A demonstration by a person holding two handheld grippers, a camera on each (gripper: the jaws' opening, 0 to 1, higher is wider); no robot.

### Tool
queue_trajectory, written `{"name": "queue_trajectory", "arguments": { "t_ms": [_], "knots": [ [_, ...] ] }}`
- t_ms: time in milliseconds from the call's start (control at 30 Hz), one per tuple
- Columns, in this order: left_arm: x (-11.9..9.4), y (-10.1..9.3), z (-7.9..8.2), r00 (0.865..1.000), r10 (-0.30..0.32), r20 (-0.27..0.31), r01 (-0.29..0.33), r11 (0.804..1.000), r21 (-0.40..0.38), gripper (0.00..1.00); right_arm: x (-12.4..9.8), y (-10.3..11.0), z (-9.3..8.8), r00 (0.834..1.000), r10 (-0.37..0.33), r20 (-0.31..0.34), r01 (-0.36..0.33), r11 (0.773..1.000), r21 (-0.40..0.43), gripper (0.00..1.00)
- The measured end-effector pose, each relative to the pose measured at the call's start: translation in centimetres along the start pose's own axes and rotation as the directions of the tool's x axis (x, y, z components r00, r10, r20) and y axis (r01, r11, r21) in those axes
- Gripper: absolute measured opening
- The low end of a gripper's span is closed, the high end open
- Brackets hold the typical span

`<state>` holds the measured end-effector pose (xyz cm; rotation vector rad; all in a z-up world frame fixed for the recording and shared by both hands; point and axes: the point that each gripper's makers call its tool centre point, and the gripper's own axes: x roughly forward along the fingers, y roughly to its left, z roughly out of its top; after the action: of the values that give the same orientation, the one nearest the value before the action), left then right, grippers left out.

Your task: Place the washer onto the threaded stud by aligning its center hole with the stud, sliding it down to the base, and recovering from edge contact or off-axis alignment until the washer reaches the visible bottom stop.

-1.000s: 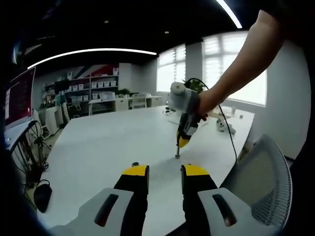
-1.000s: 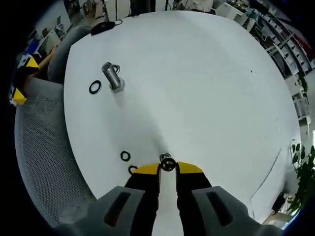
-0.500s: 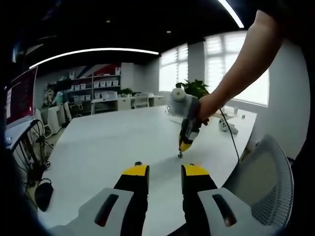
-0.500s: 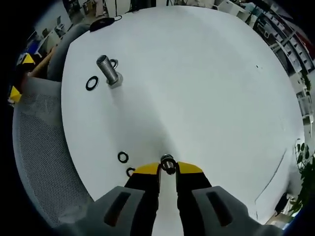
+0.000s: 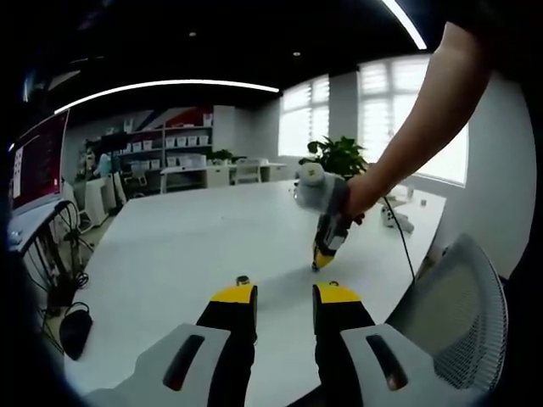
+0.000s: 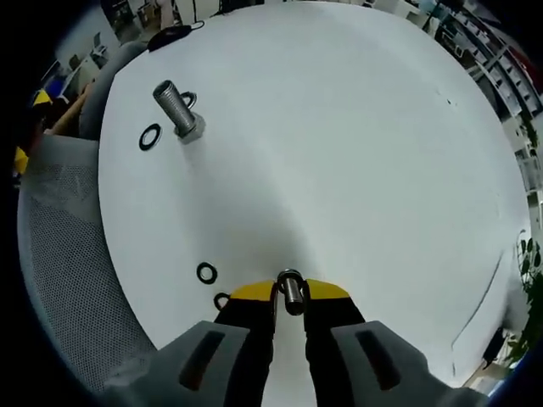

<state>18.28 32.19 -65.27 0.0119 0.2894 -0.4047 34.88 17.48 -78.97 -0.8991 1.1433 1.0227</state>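
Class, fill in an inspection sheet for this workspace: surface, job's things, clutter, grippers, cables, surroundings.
Surface: white table, bare in the middle.
Job's things: tall threaded stud upright near the table edge; black washers flat beside it and near the right gripper; a second small stud between that gripper's jaws.
Clutter: nothing seen.
Grippers: left gripper open; right gripper at the small stud.
Cables: black cable trailing from the right gripper.
Surroundings: mesh chair, shelves, windows.

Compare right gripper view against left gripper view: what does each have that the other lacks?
Right gripper view: a large threaded stud standing on the table, a black washer beside it, and a small metal stud between the jaws of the right gripper. Left gripper view: the left gripper, open and empty, a person's hand, office shelves, a potted plant. Both: the white table, the mesh chair, the right gripper.
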Motion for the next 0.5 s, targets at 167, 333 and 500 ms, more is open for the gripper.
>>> {"name": "queue_trajectory", "arguments": {
  "t_ms": [167,333,500],
  "knots": [
    [0.02,0.02,-0.04,1.0,0.001,-0.003,-0.001,1.0,0.001,0.24,0.12,0.11,-0.09,1.0,-0.002,-0.004,0.002,1.0,0.0,0.14],
    [0.01,0.04,0.01,1.0,0.002,-0.002,-0.002,1.0,0.003,0.24,0.19,-0.05,0.04,1.0,0.001,0.007,-0.002,1.0,0.029,0.15],
    [0.0,-0.01,-0.04,1.0,-0.002,-0.004,0.002,1.0,0.003,0.24,0.17,0.0,-0.17,1.0,-0.005,0.006,0.005,0.999,0.032,0.18]
  ]
}}
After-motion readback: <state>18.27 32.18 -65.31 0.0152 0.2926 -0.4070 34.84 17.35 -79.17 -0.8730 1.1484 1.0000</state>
